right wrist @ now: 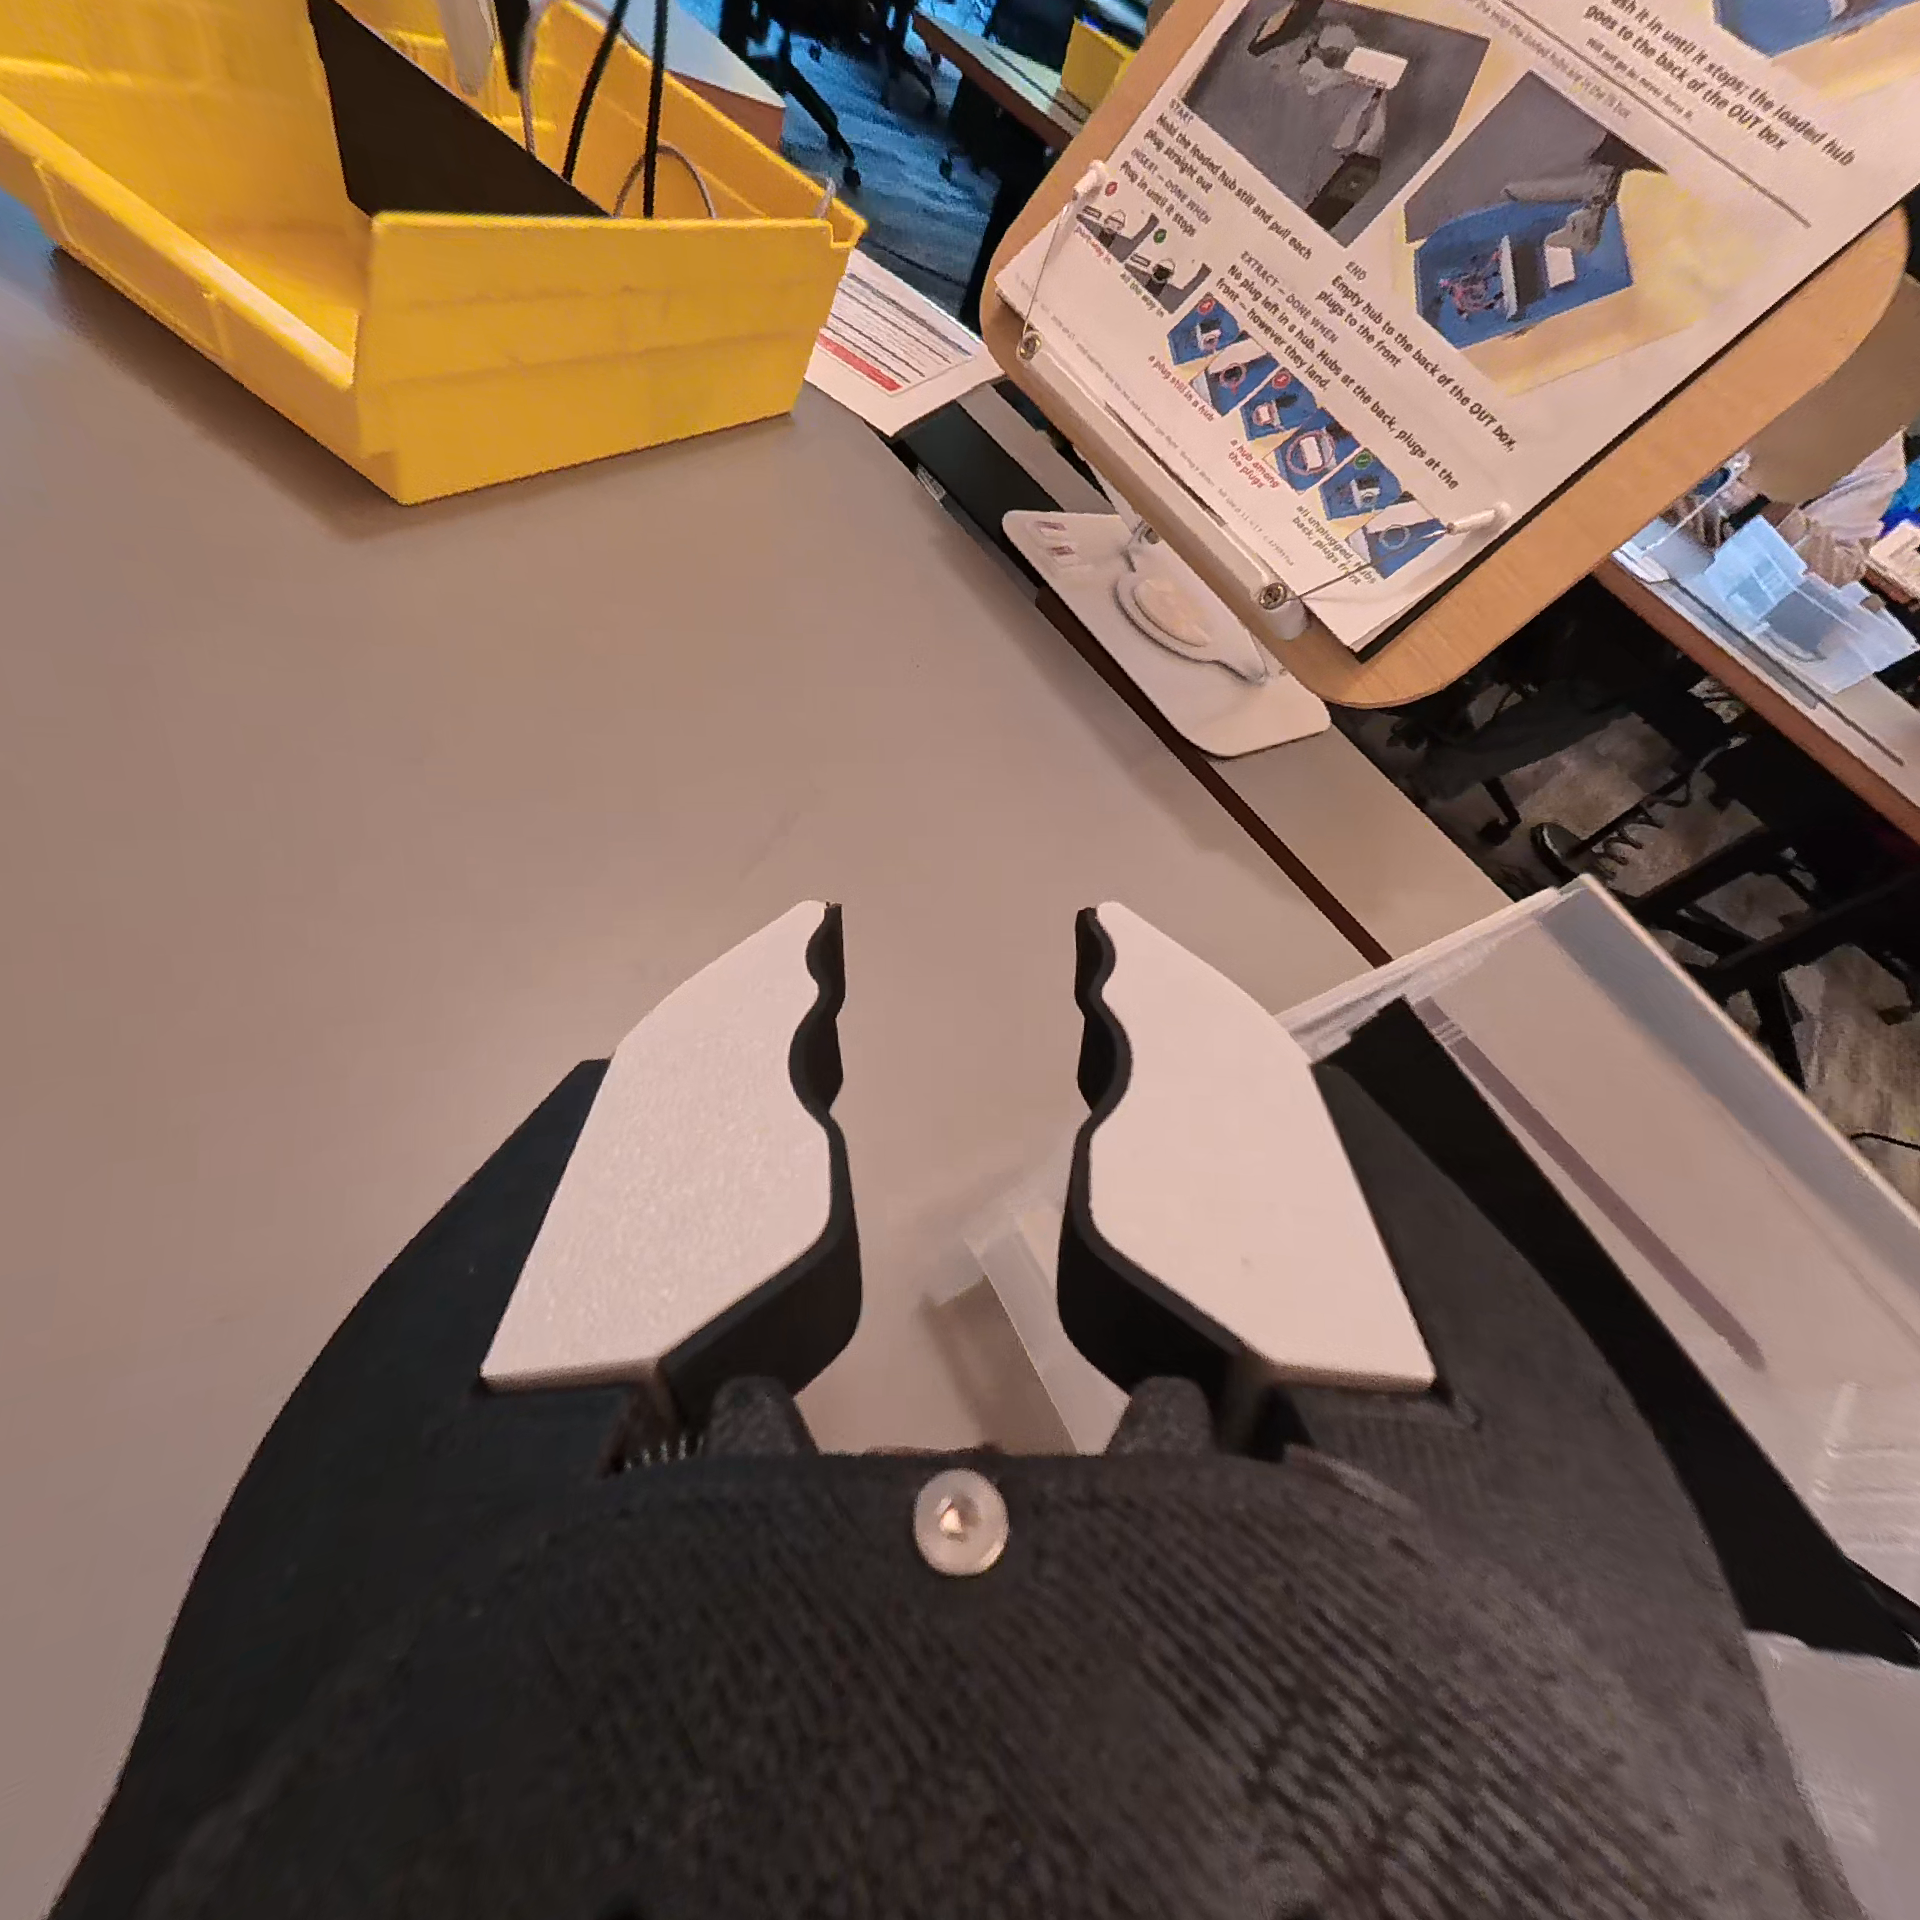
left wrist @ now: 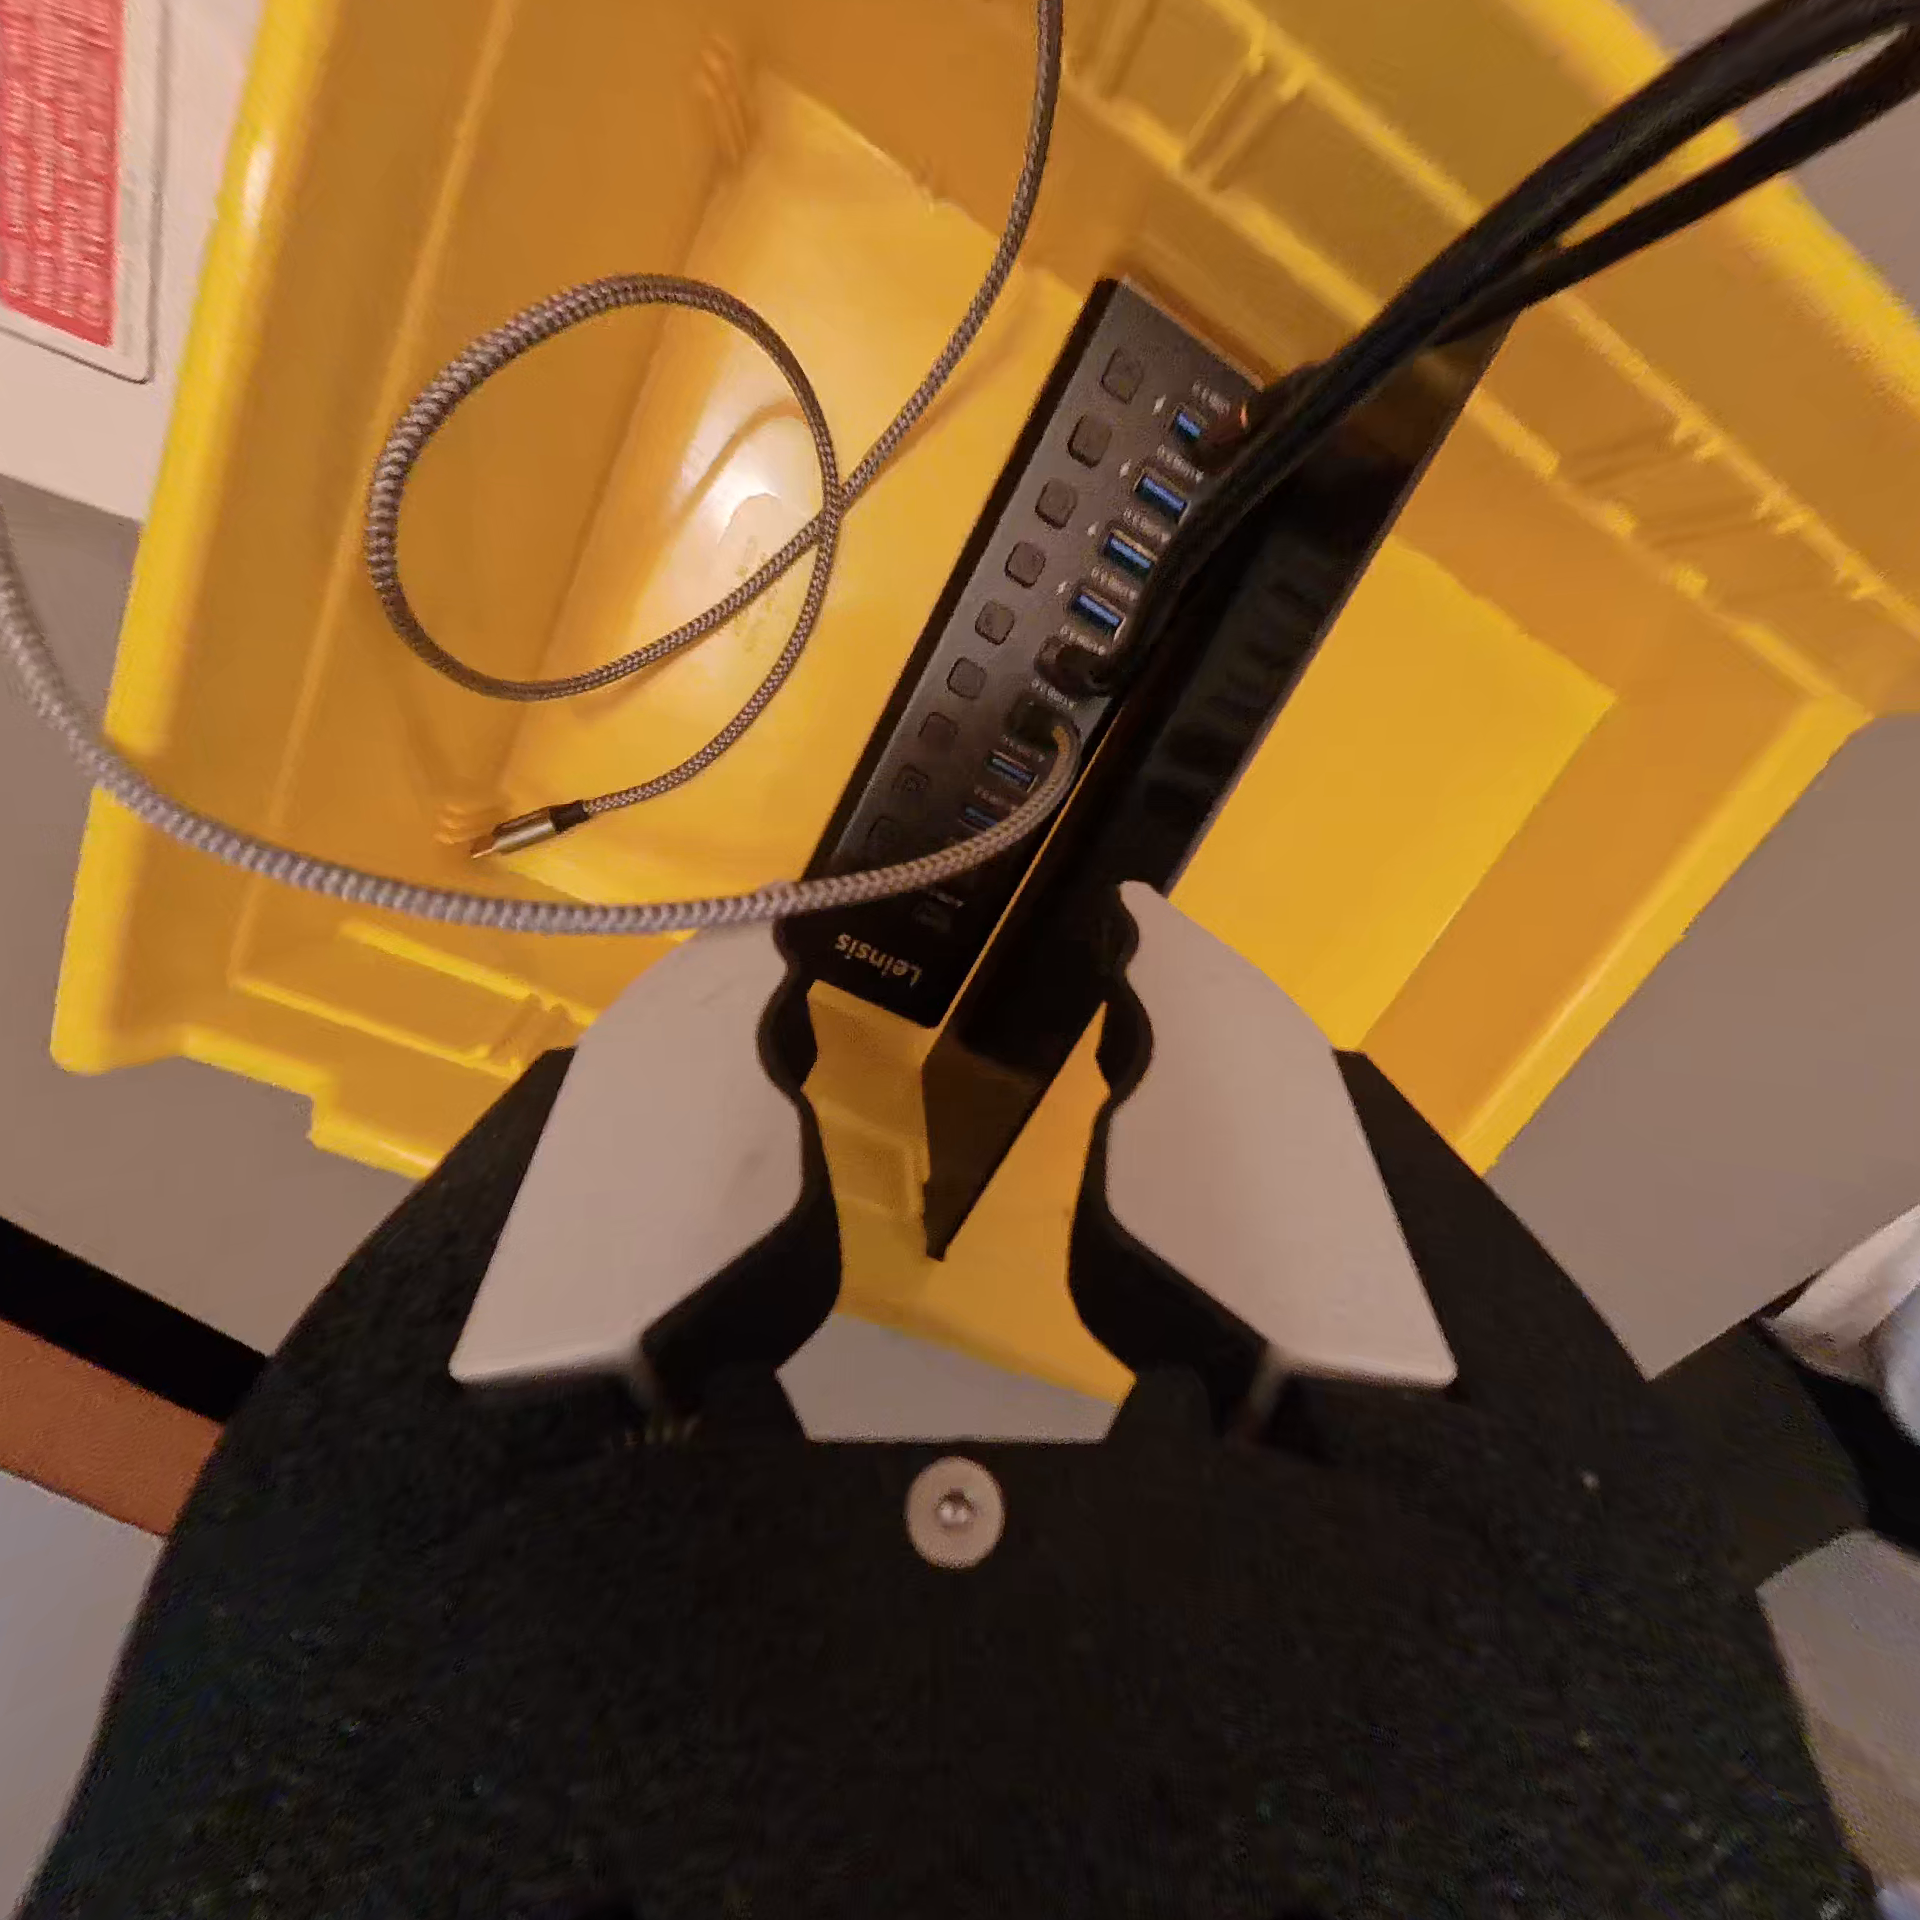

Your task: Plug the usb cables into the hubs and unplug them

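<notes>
My left gripper (left wrist: 951, 935) is shut on the near end of a black USB hub (left wrist: 1039, 644) and holds it on edge over the yellow bin (left wrist: 1455, 831). The hub has a row of blue ports and buttons. Two black cables (left wrist: 1558, 187) run from it up to the right. A grey braided cable (left wrist: 603, 488) is plugged into the hub and loops in the bin, its free plug (left wrist: 525, 831) lying on the bin floor. My right gripper (right wrist: 956, 914) is open and empty over the grey table (right wrist: 416, 779). The right wrist view shows the bin (right wrist: 582, 332) and hub (right wrist: 416, 135) far left.
An instruction sheet on a wooden board (right wrist: 1455, 260) stands on a white base (right wrist: 1195, 665) at the table's far edge. A clear plastic box (right wrist: 1662, 1143) lies at my right. A paper (right wrist: 894, 343) lies beside the bin. Another paper with a red patch (left wrist: 62, 177) lies past it. The left gripper's tips are roughly 50 centimeters from the right gripper's.
</notes>
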